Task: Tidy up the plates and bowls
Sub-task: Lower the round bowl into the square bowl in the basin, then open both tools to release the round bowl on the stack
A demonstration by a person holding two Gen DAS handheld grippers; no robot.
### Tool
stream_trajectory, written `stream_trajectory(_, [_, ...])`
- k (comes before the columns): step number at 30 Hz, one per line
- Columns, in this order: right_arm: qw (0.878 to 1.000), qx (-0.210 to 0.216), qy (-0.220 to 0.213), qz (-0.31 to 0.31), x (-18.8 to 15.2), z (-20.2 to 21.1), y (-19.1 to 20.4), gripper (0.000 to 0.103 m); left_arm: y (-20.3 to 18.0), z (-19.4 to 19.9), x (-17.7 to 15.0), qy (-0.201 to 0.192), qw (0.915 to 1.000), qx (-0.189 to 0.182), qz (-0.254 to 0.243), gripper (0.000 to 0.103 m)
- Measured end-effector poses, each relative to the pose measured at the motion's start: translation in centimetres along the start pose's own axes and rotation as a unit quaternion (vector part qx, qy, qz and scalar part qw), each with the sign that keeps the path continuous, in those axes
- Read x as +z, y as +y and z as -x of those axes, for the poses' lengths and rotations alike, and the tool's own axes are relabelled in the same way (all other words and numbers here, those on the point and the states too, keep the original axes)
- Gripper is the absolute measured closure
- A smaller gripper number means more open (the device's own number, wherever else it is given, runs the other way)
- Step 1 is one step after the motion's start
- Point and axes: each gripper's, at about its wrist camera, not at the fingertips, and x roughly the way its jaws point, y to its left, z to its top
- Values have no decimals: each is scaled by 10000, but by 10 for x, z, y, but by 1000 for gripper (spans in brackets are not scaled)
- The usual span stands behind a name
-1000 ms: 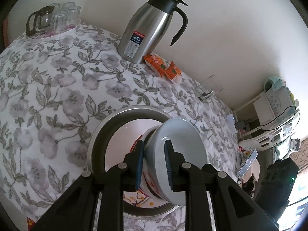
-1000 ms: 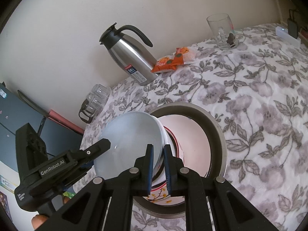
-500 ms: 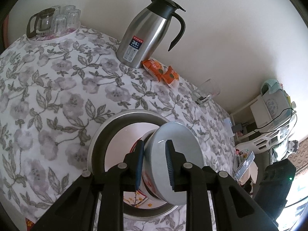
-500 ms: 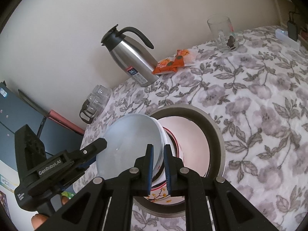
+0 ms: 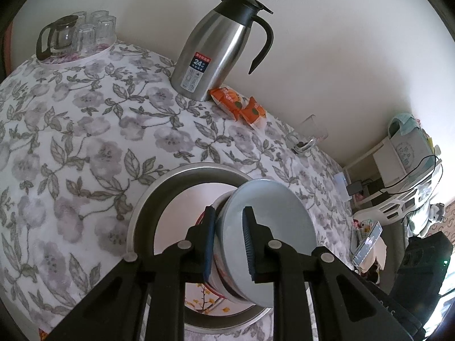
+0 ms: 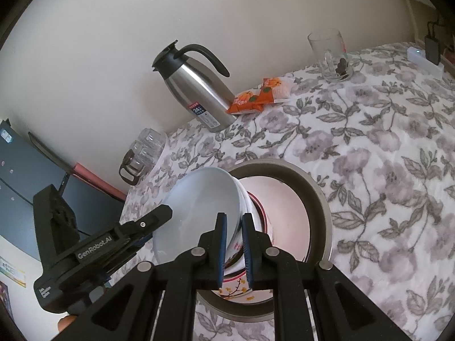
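- together, two grippers, left and right, each clamp the bowl stack's rim
- one basin; one jug

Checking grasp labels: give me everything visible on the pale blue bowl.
The pale blue bowl is glossy, ceramic-looking, plain and empty inside. It sits nested atop a stack of bowls, white with red trim, held tilted over a wide metal basin on the floral tablecloth. Left gripper and right gripper pinch opposite rims of the stack, each with one pad inside the blue bowl. No chips visible.
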Motion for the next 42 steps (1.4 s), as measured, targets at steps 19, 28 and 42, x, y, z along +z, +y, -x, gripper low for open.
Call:
stream_trajectory(19, [10000,-43,44,-24,0,1,-3,89,-2,9,1,2,10000,-1,14,83])
stream_trajectory(28, [9996,-230,-86,158,3,14,3,90,-7,28,4,-231,9995,161,-141,70])
stream_trajectory(42, [9976,-658,-47,225,4,13,0,57,9,28,6,-233,9942,1051,-53,35])
